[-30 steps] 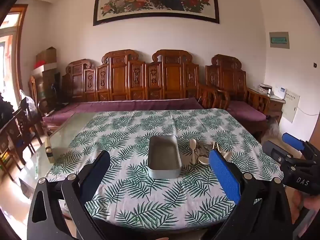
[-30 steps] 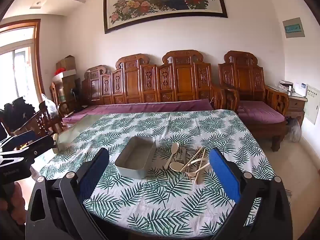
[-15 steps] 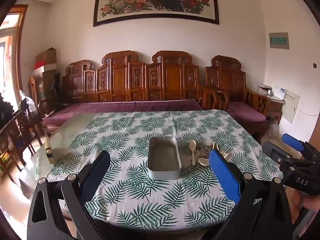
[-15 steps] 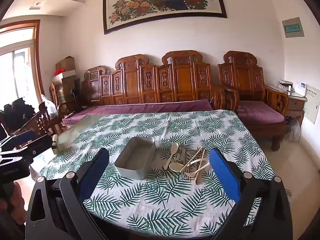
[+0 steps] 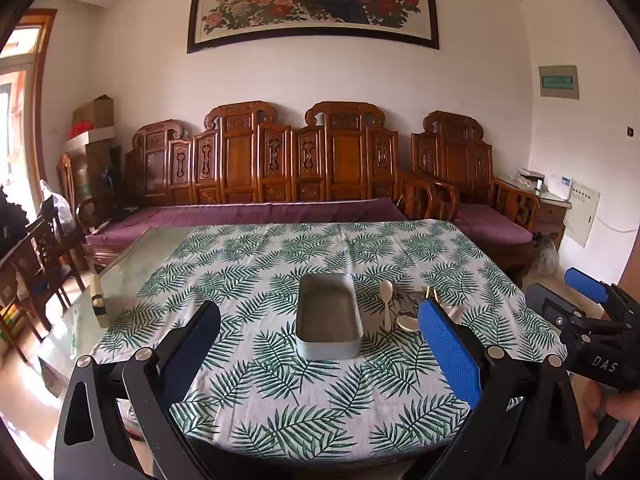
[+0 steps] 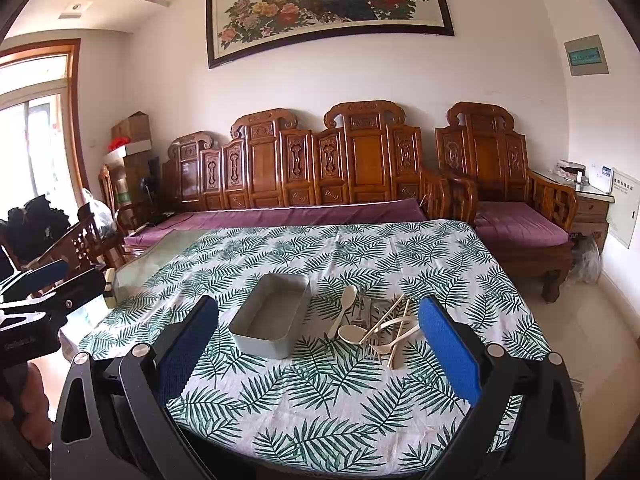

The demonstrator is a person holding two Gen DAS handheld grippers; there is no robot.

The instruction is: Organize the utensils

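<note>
Left tongs [image 5: 320, 344] spread wide, empty, held above the near edge of the surface [image 5: 280, 412]. Right tongs [image 6: 320, 344] likewise spread and empty, at the same near edge, seen also at the right border of the left view [image 5: 592, 320]. Straight ahead of the left tongs, a grey tray [image 5: 329, 320], empty, lengthwise on the leaf-print cloth [image 6: 360, 396]. Just right of the tray, a heap of utensils [image 6: 380, 324]: pale spoons [image 6: 343, 308], crossed chopsticks [image 6: 394, 316], some metal pieces half hidden beneath. Heap near the tray, not touching. Beyond the surface, a carved wooden bench [image 6: 320, 168] with purple cushions.
</note>
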